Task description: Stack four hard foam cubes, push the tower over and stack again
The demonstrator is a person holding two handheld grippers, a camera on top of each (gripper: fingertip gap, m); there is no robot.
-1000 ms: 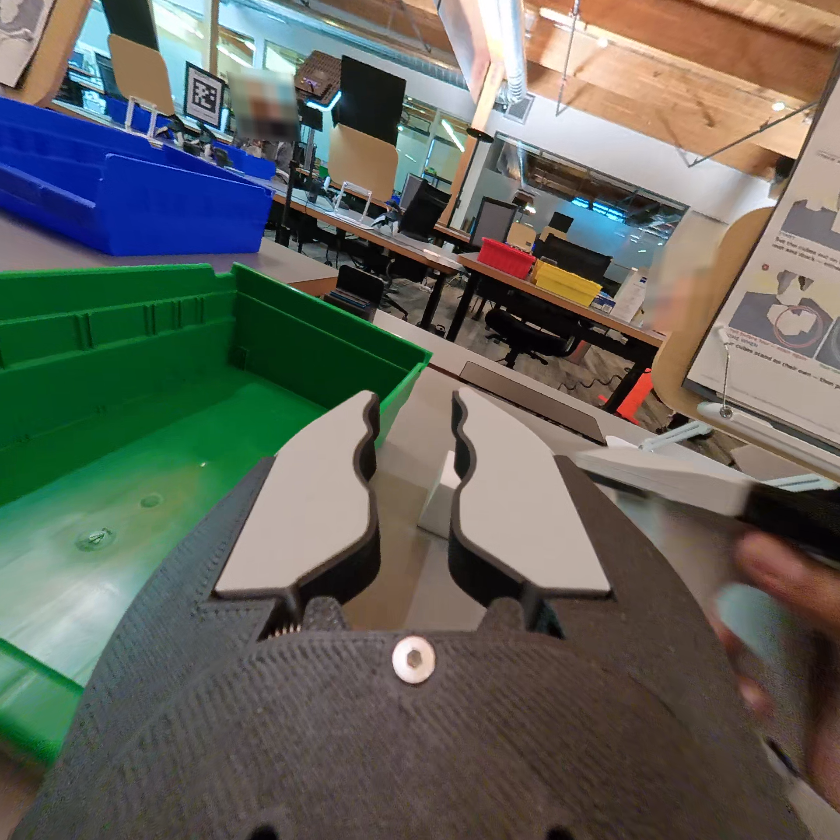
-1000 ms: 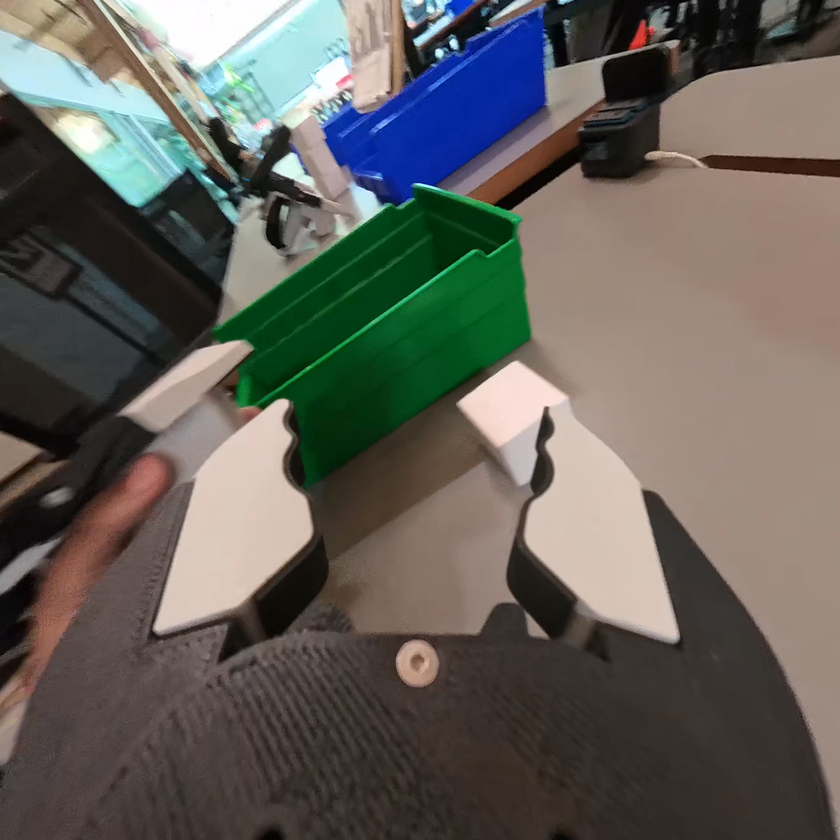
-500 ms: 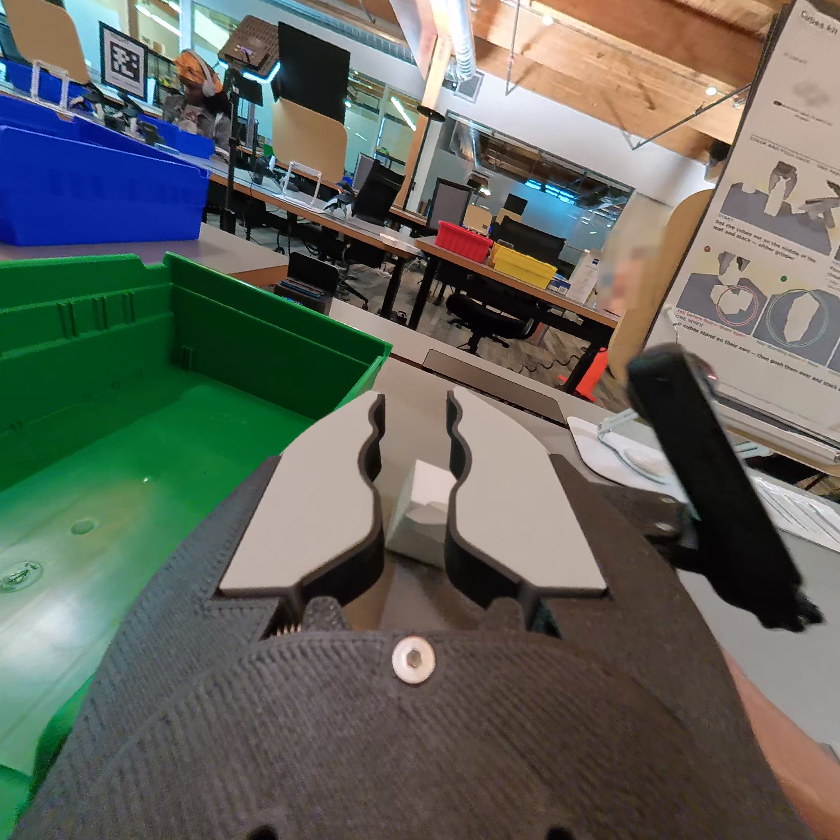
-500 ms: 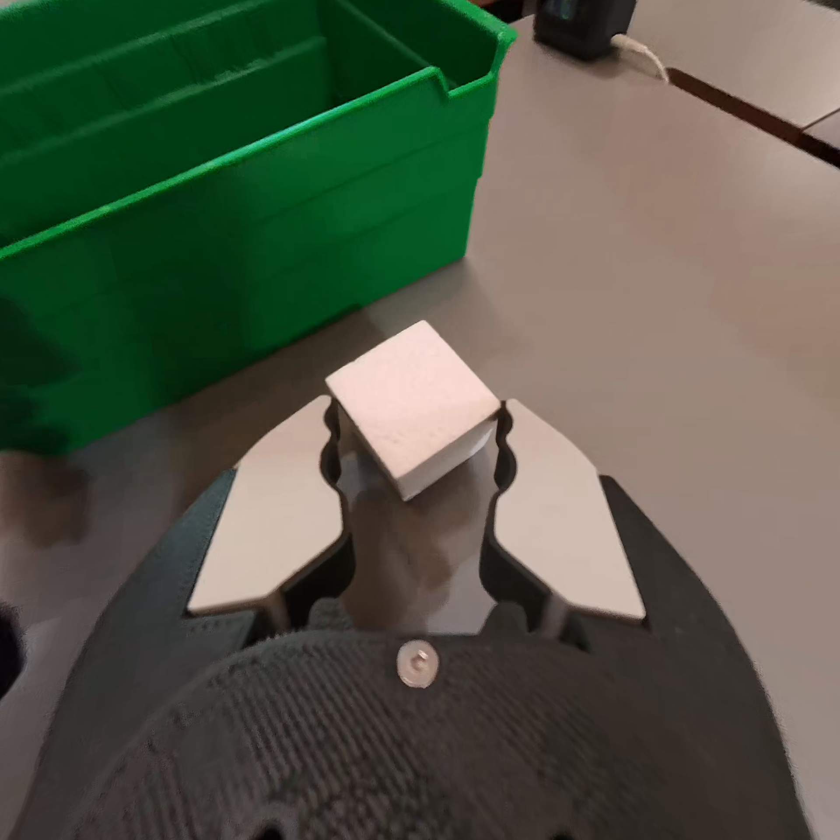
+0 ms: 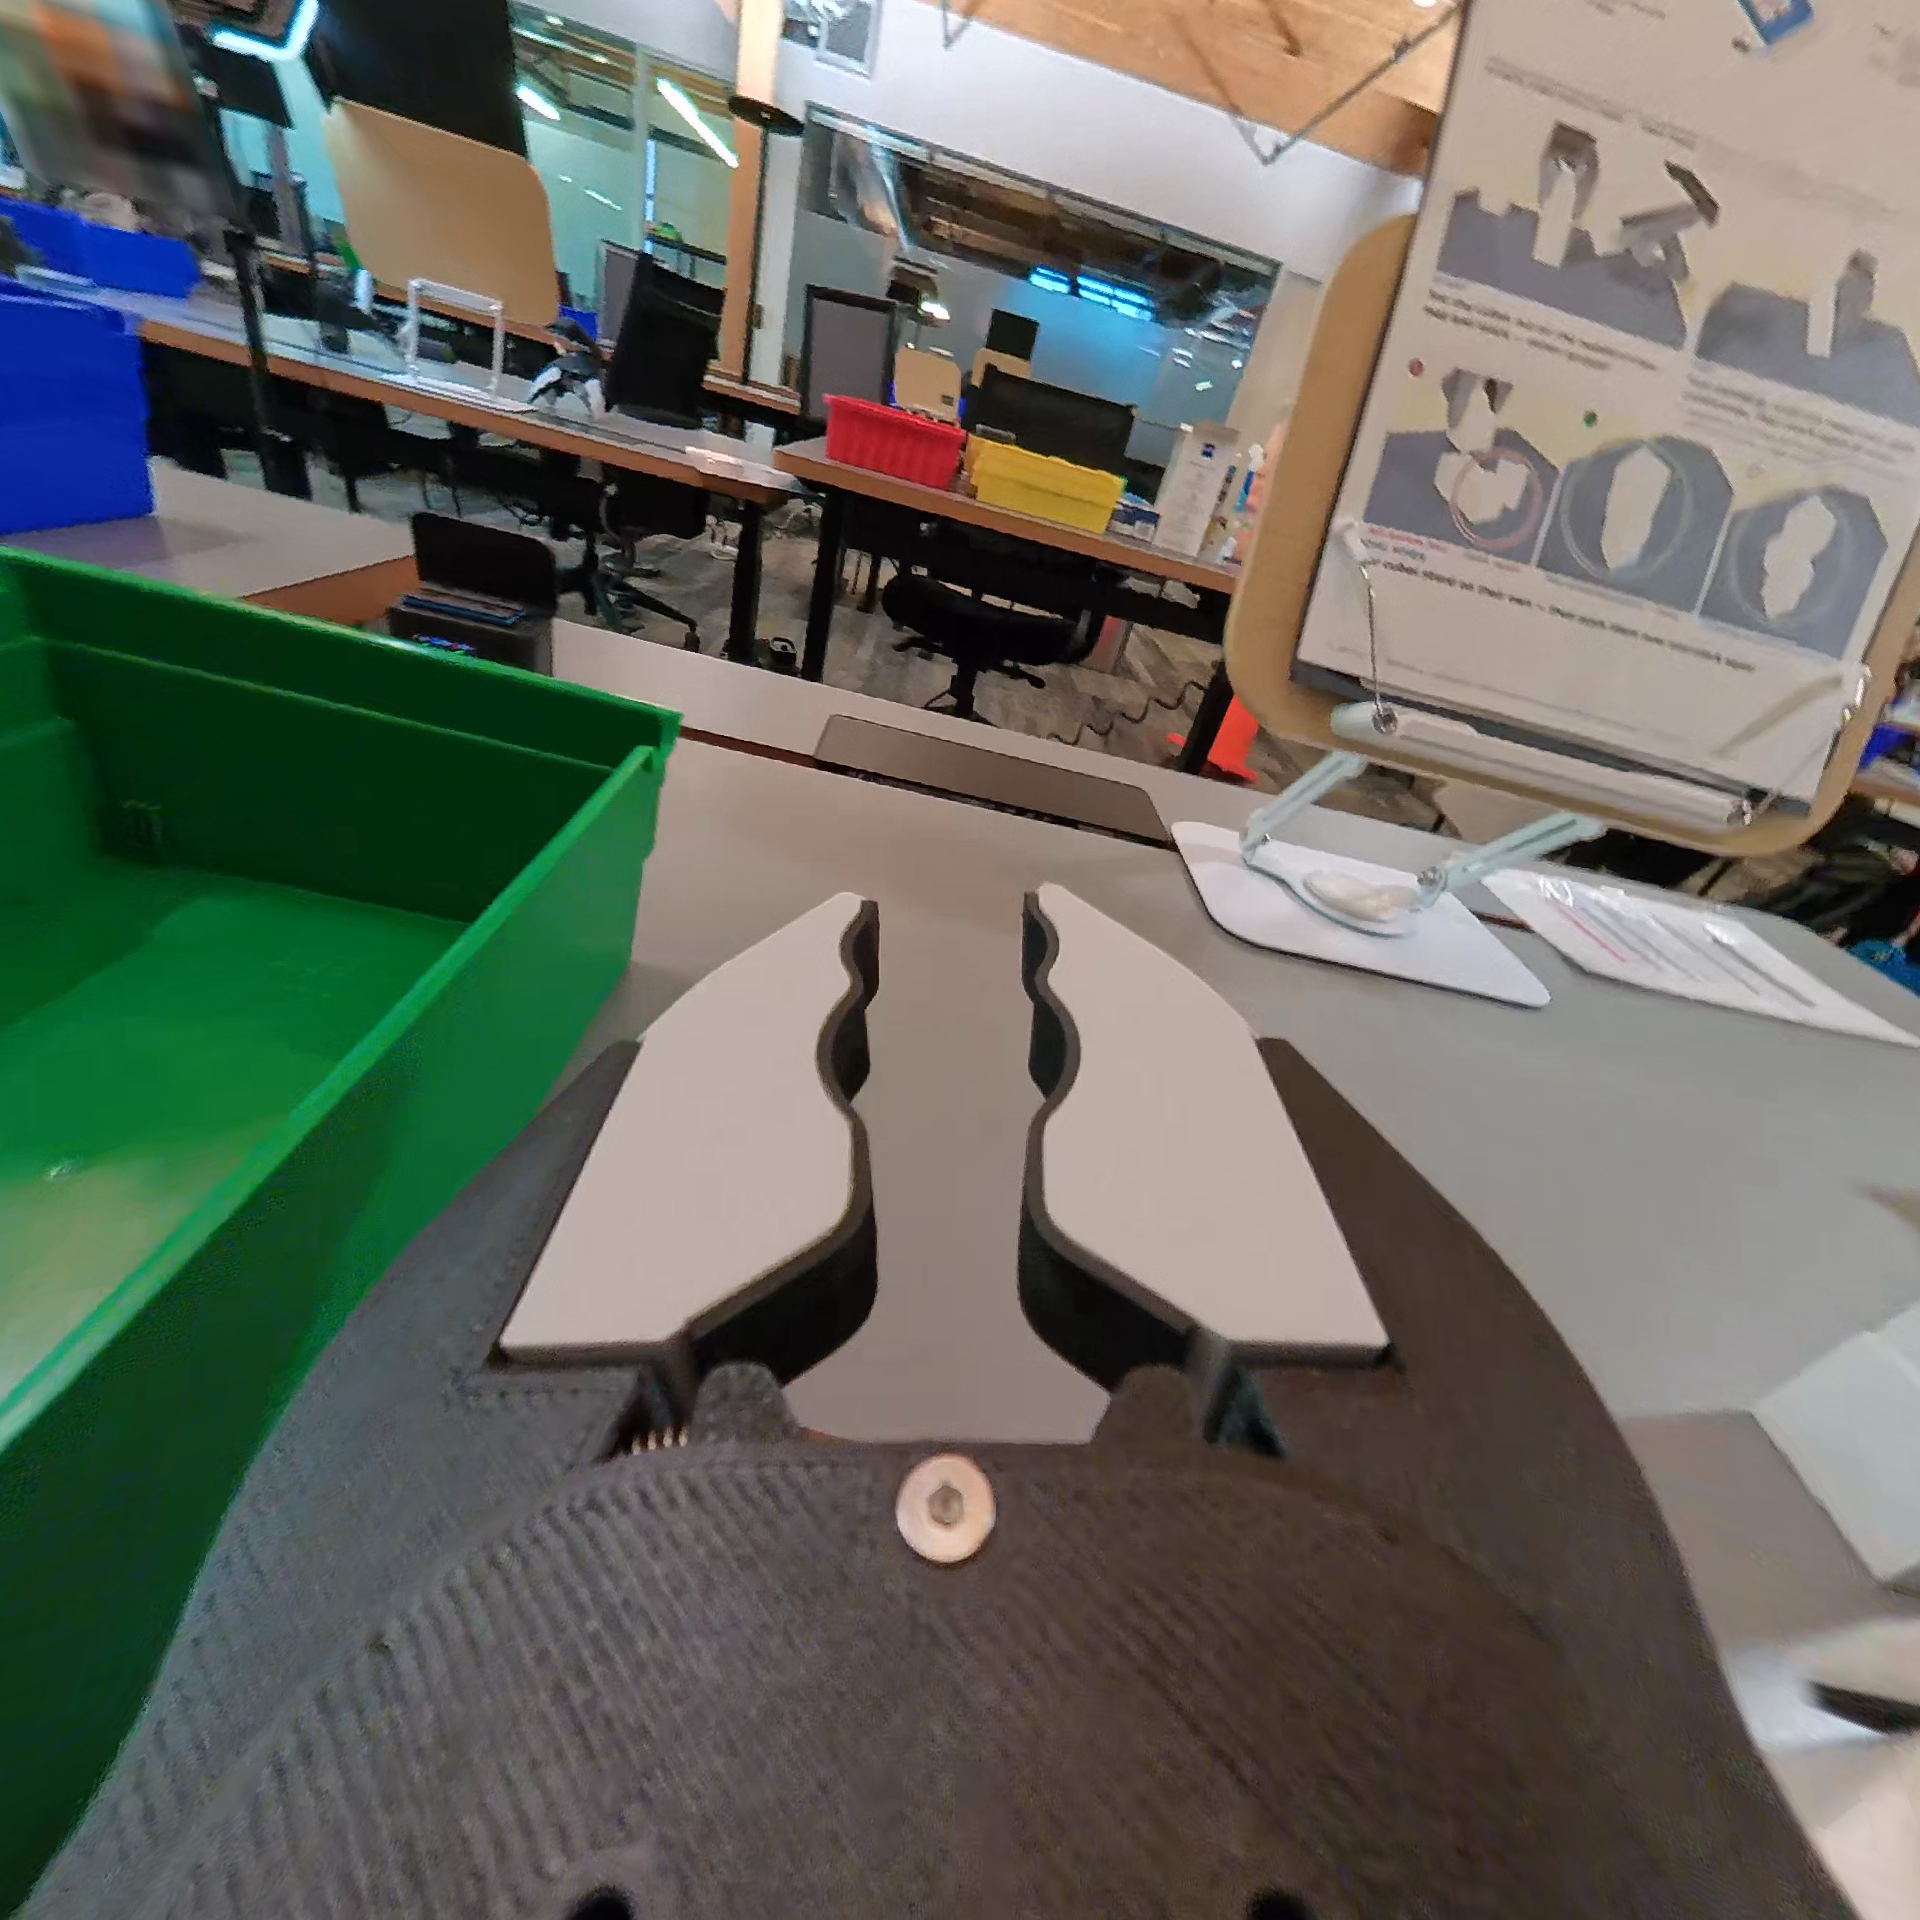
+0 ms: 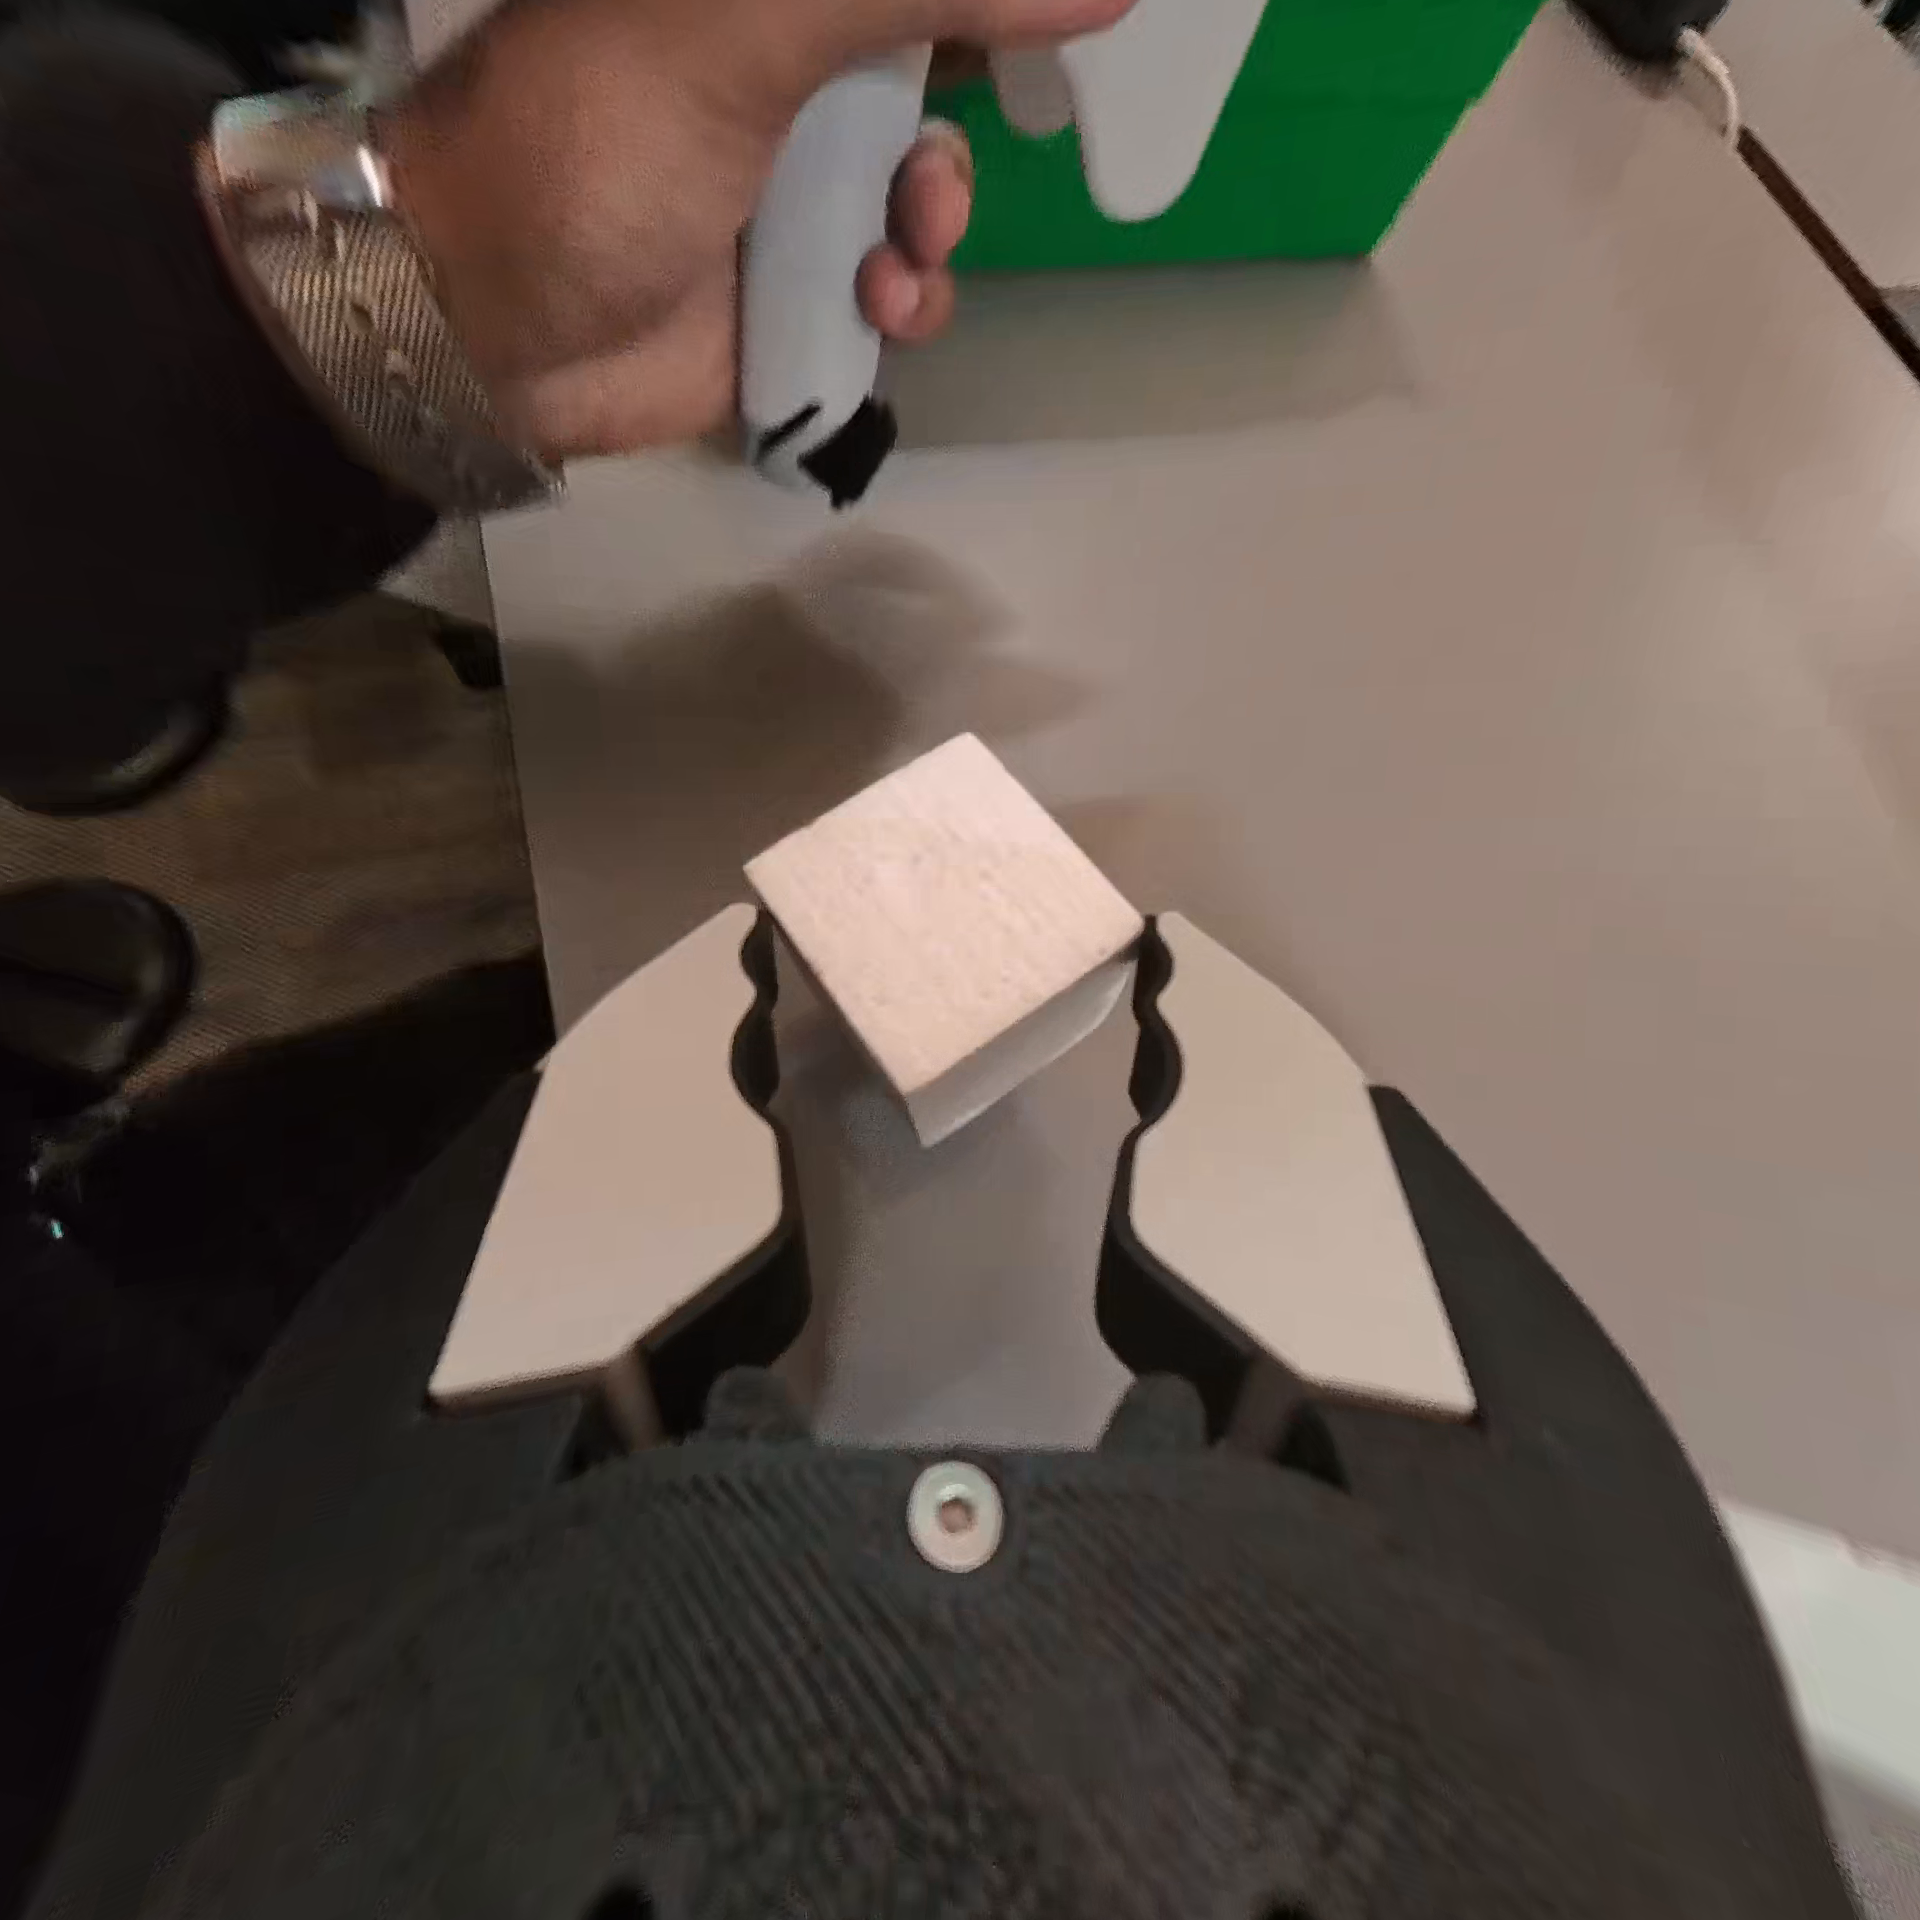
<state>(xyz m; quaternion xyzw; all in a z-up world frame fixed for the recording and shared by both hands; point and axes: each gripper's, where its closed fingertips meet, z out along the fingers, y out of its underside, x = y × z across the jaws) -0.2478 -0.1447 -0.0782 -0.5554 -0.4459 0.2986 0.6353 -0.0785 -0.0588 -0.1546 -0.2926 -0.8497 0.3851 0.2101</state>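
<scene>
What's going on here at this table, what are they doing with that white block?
A person is working with a hand-held tool in each hand on a grey table. The right tool is shut on a white foam cube, gripping it corner to corner above the tabletop. The left tool holds nothing, its fingers slightly apart, next to an empty green bin. The person's left hand shows gripping that tool's handle. No stack is visible yet.

An open-plan lab or workshop office. Long desks with monitors and office chairs fill the room. Red, yellow and green bins sit about, under exposed wooden ceiling beams.
</scene>
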